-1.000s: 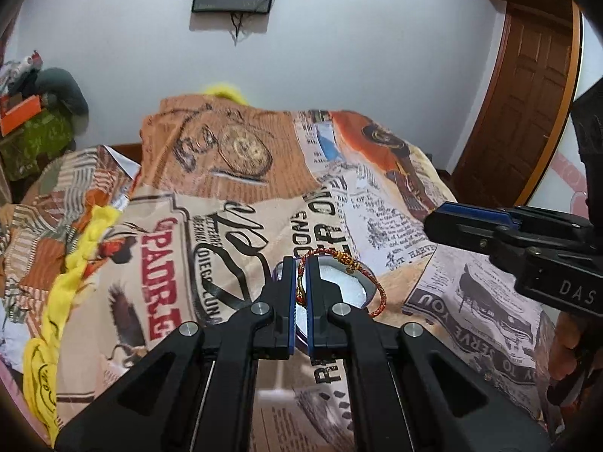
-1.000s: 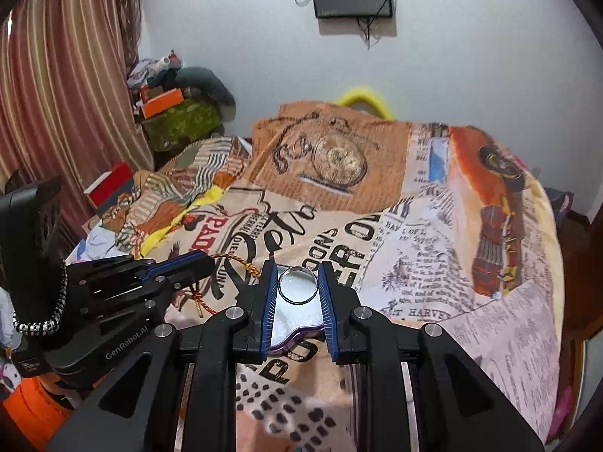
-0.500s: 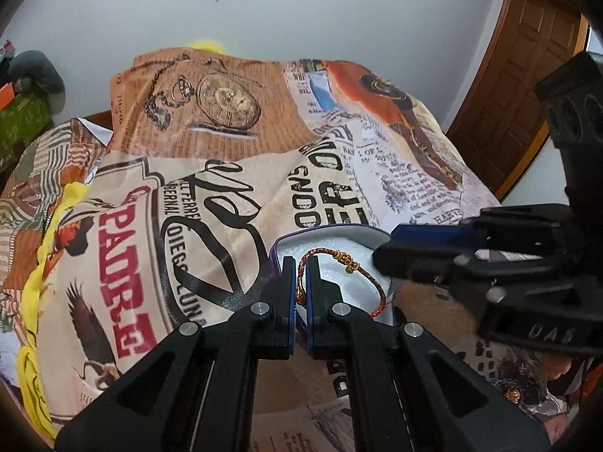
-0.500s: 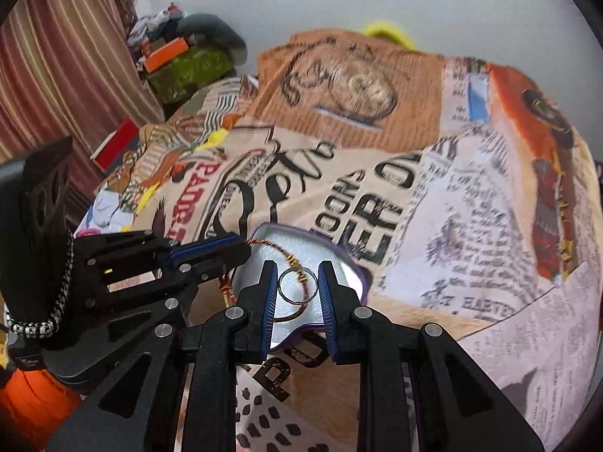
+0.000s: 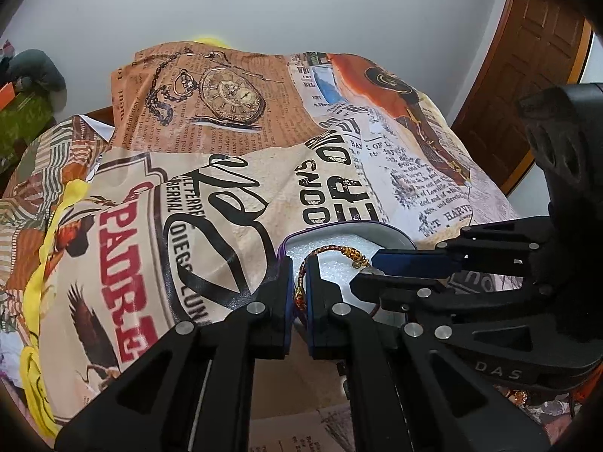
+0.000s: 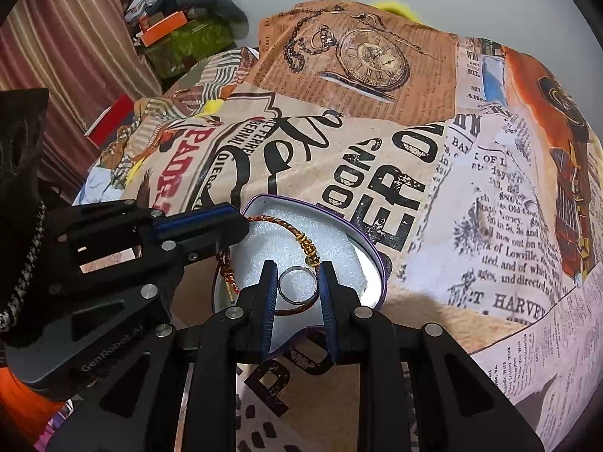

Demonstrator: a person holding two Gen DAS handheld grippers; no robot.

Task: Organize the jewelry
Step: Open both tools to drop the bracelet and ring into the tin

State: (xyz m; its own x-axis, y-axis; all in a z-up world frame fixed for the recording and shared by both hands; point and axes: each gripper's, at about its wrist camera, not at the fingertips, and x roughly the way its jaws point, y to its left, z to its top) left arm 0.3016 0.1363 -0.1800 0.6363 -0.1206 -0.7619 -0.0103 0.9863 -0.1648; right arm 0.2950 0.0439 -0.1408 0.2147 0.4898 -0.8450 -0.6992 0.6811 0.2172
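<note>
A purple-rimmed tin lined with white foam lies open on the printed bedspread. My left gripper is shut on a red-and-gold braided bracelet, which loops out over the foam. In the right wrist view the same bracelet curves across the tin from the left gripper. My right gripper is shut on a silver ring, held just above the foam inside the bracelet's loop. From the left wrist view the right gripper reaches in from the right over the tin.
The bedspread with newspaper and pocket-watch prints covers the whole bed. A striped curtain and piled boxes stand at the left. A wooden door is at the right. More beaded jewelry shows under the right gripper's body.
Both grippers came down over the tin with their pieces still held. The bracelet and the ring now hang just above the foam, and the right gripper has closed in beside the left.
</note>
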